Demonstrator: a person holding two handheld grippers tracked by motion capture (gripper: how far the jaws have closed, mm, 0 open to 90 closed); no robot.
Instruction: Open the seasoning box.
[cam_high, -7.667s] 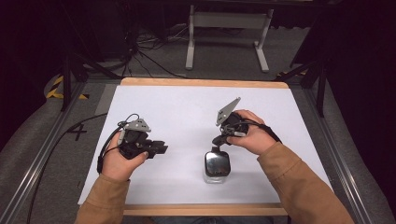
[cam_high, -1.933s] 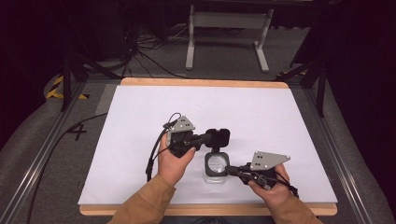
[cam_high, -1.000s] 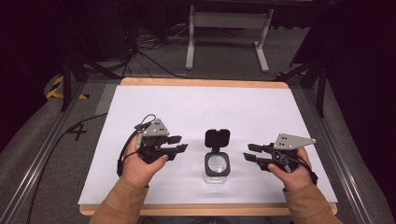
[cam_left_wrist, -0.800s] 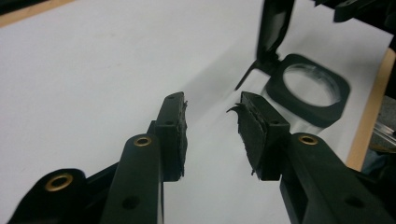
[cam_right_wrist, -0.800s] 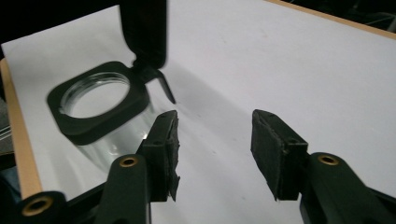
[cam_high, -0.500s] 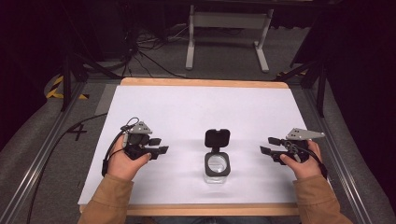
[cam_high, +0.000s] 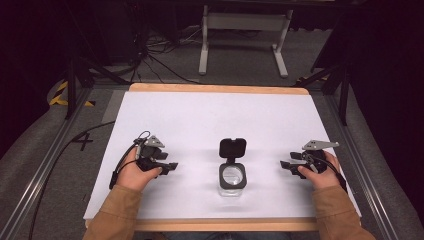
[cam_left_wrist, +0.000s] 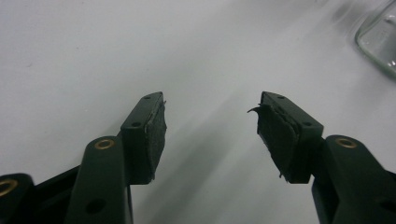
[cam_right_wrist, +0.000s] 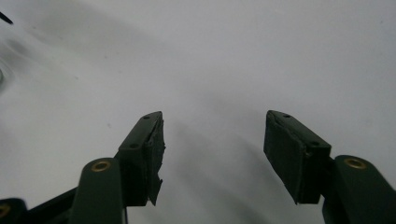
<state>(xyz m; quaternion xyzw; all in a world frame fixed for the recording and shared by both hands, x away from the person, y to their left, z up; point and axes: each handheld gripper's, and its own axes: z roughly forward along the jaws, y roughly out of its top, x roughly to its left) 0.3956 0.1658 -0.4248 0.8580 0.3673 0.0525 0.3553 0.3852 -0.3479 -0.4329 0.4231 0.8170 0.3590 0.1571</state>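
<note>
White tabletop (cam_high: 210, 120) all the way across, and we count two grippers and one small container on it. Starting at the left, the left gripper (cam_high: 169, 166) sits low over the surface in the person's left hand (cam_high: 134, 173), pointing in toward the middle, its cable (cam_high: 120, 165) looping back by the wrist. From its own camera we see the left gripper (cam_left_wrist: 210, 123) with jaws spread wide, two frayed black pads (cam_left_wrist: 156, 135) facing each other, bare white surface between them, nothing gripped. A curved glass edge (cam_left_wrist: 376, 44) peeks in at that view's upper right corner.

On to the centre: one clear glass jar (cam_high: 232, 179) stands upright, near the front edge, with its single black flip lid (cam_high: 232, 148) swung open behind it. It sits between the two tools, well apart from both.

Over at the right, the right gripper (cam_high: 286, 166) points back toward the jar, held in the right hand (cam_high: 316, 172), grey plate (cam_high: 320, 145) on top. Its own view shows the right gripper (cam_right_wrist: 214, 128) gaping wide too, holding nothing.
</note>
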